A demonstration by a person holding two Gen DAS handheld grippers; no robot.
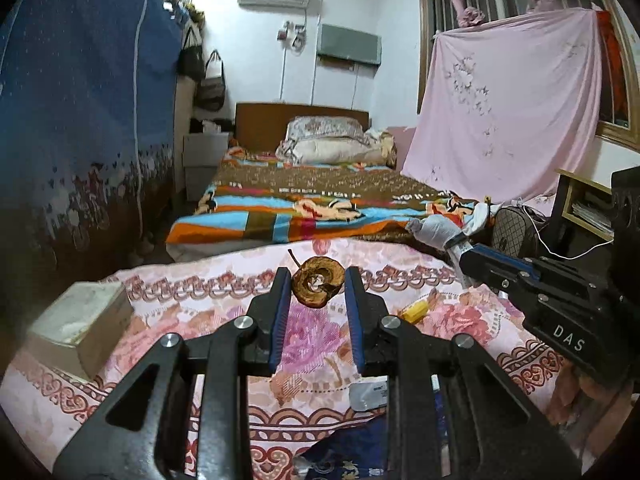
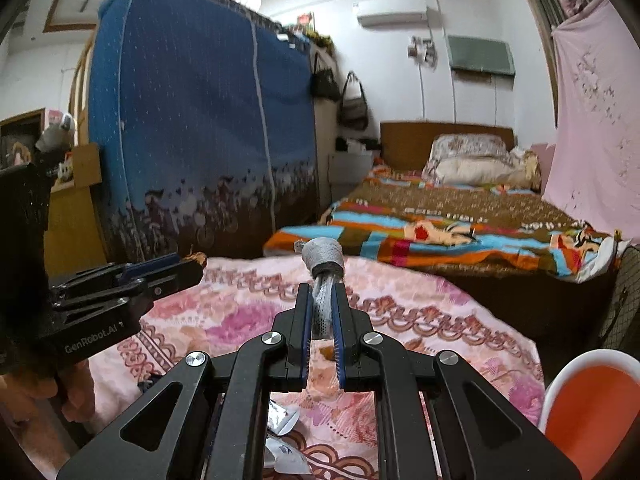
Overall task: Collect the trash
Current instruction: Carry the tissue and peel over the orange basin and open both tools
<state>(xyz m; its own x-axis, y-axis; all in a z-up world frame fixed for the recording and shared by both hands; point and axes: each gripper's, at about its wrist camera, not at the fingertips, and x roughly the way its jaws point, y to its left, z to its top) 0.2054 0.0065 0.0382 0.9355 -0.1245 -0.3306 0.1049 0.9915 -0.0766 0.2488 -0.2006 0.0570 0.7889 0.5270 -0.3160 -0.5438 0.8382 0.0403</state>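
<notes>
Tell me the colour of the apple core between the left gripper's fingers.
Browned, dried-out apple core; clearest in the left wrist view.

Pink floral tablecloth (image 1: 312,332) (red-brown scrollwork), brown apple core (image 1: 318,282)

A desk covered by a pink floral cloth with a scrolled reddish-brown border (image 1: 320,332) carries the things. On its left part lies a pale grey rectangular box (image 1: 80,326), flat on the cloth near the edge. Toward the right lies a small yellow piece of wrapper (image 1: 416,312). Near the front edge rests a white flat plastic packet with printing (image 1: 370,396), just beside a dark blue patterned fabric (image 1: 344,454) at the cloth's hem. In the right wrist view, crumpled white packets (image 2: 282,436) lie on the same cloth at the near edge. An orange seat with a white rim (image 2: 592,412) stands just beside the desk's right side.
</notes>
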